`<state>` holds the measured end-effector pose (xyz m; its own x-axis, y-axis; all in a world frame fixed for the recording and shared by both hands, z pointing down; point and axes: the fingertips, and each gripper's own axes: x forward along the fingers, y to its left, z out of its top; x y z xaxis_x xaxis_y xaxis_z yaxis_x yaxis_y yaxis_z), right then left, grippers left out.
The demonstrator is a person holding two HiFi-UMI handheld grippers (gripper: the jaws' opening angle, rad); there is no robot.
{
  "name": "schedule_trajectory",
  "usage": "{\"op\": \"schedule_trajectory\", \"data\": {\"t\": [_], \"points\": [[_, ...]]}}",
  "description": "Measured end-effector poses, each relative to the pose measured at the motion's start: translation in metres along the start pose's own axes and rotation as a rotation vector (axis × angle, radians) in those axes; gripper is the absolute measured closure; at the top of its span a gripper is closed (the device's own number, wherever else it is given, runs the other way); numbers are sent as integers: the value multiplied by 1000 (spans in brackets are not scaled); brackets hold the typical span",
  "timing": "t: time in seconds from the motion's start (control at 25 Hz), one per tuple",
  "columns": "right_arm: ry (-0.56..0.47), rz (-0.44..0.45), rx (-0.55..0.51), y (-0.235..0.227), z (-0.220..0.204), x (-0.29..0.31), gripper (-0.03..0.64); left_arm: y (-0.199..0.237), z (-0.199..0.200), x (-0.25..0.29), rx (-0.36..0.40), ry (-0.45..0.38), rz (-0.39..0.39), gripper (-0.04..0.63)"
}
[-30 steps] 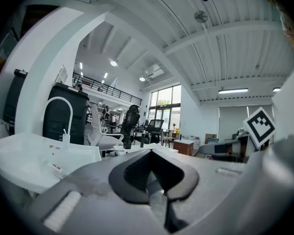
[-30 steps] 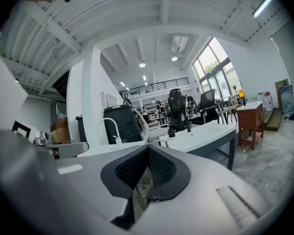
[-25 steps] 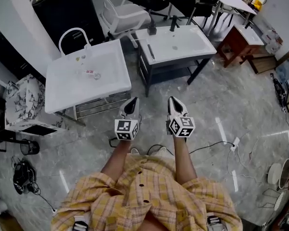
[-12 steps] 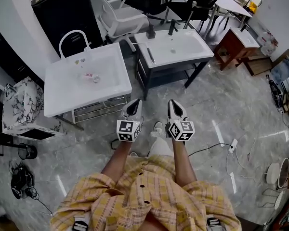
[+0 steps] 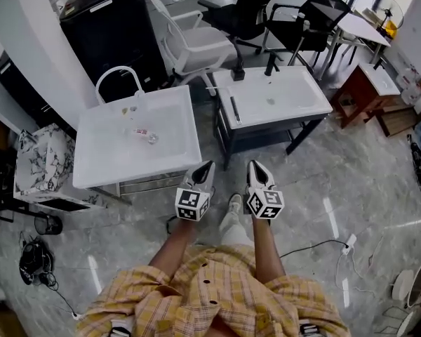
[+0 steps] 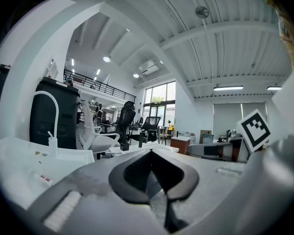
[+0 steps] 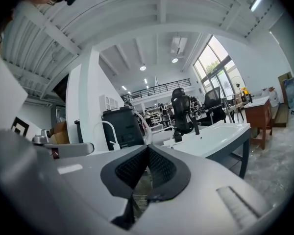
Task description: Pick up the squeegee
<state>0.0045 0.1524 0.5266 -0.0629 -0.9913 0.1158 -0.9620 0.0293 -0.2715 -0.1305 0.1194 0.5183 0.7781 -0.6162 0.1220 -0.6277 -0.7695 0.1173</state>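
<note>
White table [image 5: 302, 111] has slid down-frame toward you | left gripper [image 5: 206, 167], right gripper [image 5: 257, 167]: jaws together, empty | rim's dark bar [image 5: 234, 109], maybe the squeegee, untouched.

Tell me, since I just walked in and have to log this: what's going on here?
A person in a yellow plaid shirt stands with a tool in each hand. The left tool and the right tool are both shut and empty, pointing toward a white sink with an arched tap and a white dark-framed sink beside it. A slim dark bar, possibly the squeegee, lies on the latter's left rim, untouched.
</note>
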Motion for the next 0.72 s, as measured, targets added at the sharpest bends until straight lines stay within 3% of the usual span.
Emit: {"op": "schedule_trajectory", "data": {"t": [0.44, 0.72], "points": [[58, 99, -29, -72, 27, 145, 617, 58, 6, 158, 19, 44, 64, 597], [101, 154, -43, -112, 51, 221, 617, 82, 17, 230, 20, 64, 122, 597]]}}
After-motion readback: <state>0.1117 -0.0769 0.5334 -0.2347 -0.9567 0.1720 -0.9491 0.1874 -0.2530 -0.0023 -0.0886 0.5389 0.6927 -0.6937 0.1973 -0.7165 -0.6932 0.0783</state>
